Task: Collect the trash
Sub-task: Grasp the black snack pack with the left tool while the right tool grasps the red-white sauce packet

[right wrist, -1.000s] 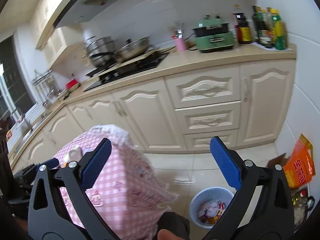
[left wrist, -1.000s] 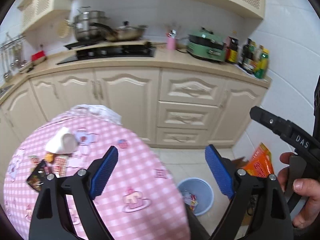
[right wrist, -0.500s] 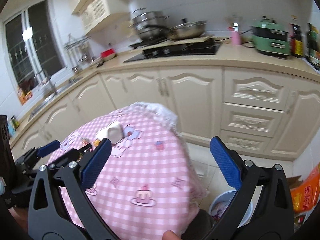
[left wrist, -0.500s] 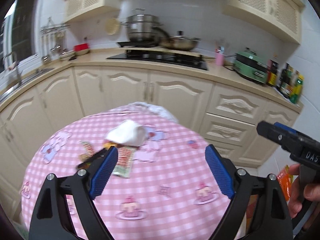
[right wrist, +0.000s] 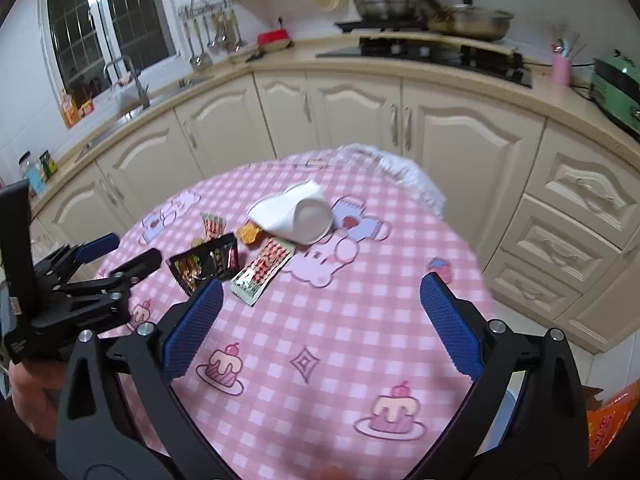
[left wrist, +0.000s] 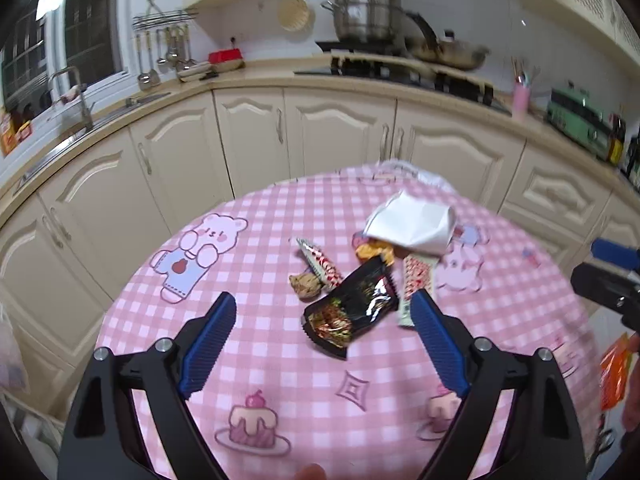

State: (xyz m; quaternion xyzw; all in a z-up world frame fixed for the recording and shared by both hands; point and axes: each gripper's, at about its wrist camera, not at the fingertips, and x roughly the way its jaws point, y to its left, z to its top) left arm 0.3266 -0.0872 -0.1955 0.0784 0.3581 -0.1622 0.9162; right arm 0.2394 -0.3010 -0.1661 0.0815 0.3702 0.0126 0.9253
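Note:
Trash lies on the round table with the pink checked cloth (left wrist: 280, 360): a black snack wrapper (left wrist: 352, 312), a crushed white paper cup (left wrist: 412, 224), a red-and-white sachet (left wrist: 416, 280), a striped wrapper (left wrist: 320, 262), a brown crumpled bit (left wrist: 306, 284) and an orange scrap (left wrist: 374, 250). My left gripper (left wrist: 324, 340) is open and empty, just short of the black wrapper. My right gripper (right wrist: 320, 320) is open and empty above the cloth (right wrist: 320, 360), right of the pile. The cup (right wrist: 296, 216), black wrapper (right wrist: 206, 262) and sachet (right wrist: 262, 268) also show in the right wrist view.
Cream cabinets (left wrist: 320, 136) and a counter with a hob and pots (left wrist: 372, 20) run behind the table. The sink (left wrist: 68, 128) is at the left. An orange bag (right wrist: 612, 420) lies on the floor at the right. The left gripper's body (right wrist: 72, 292) is at the right view's left edge.
Both grippers have swung left from the floor bin to the table and come lower and closer to the trash pile. Both stay open and empty.

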